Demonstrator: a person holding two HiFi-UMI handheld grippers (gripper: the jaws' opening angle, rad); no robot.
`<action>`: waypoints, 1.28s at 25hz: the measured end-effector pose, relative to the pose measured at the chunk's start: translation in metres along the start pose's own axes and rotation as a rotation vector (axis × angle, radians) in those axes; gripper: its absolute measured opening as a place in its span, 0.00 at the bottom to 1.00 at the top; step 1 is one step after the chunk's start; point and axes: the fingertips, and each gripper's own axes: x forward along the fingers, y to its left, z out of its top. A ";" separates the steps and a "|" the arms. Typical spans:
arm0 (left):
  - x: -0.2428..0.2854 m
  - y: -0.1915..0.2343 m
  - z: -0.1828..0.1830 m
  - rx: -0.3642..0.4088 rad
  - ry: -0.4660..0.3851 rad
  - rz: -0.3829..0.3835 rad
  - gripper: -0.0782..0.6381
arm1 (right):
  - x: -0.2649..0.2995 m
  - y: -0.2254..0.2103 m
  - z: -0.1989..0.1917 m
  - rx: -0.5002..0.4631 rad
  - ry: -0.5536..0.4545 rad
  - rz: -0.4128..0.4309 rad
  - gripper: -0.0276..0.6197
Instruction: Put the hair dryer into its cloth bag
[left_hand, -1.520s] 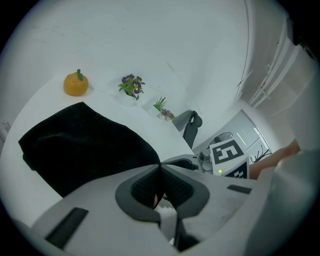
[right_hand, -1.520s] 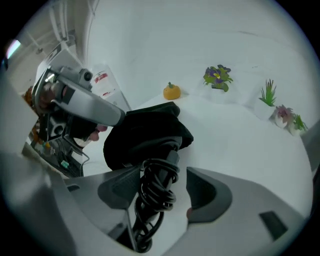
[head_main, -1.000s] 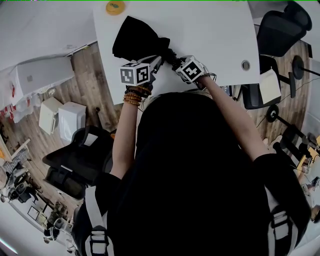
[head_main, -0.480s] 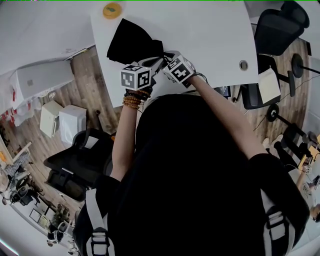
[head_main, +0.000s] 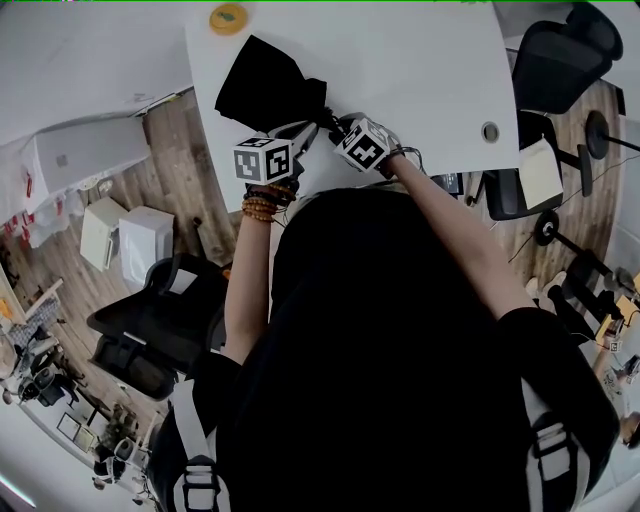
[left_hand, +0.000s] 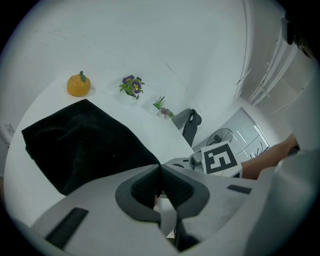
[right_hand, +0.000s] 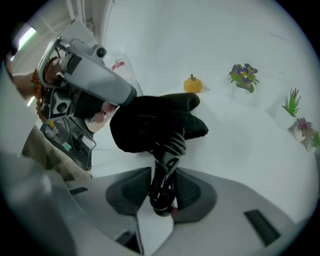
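Note:
The black cloth bag (head_main: 265, 85) lies on the white table (head_main: 420, 60), bulging, with the hair dryer's coiled cord (right_hand: 167, 170) sticking out of its mouth toward me. My left gripper (head_main: 303, 130) is shut on the bag's near edge; in the left gripper view the bag (left_hand: 80, 145) runs right into the shut left gripper (left_hand: 160, 167). My right gripper (head_main: 332, 122) is at the bag's mouth beside it. Seen in the right gripper view, the right gripper (right_hand: 164, 187) is closing its jaws, with the cord bundle between them touching both pads. The dryer's body is hidden inside the bag (right_hand: 150, 122).
An orange fruit-shaped ornament (head_main: 229, 16) sits at the table's far edge behind the bag. Small potted flowers (left_hand: 131, 86) stand along the wall. A cable hole (head_main: 490, 131) is at the table's right. An office chair (head_main: 560, 50) stands beyond the right edge.
My right gripper has slid left to the bag's mouth and narrowed its jaws around the cord. The bag's neck has been drawn a little toward me. My left gripper stays shut.

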 end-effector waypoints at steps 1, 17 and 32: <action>0.001 -0.005 0.000 0.012 0.005 -0.012 0.15 | -0.002 0.001 0.007 0.007 -0.028 0.007 0.26; -0.018 0.005 -0.026 0.138 0.011 0.014 0.29 | -0.027 0.020 0.008 -0.304 -0.101 0.193 0.41; -0.015 0.082 -0.101 0.356 0.181 0.335 0.38 | 0.012 -0.079 0.069 -0.709 0.051 0.010 0.41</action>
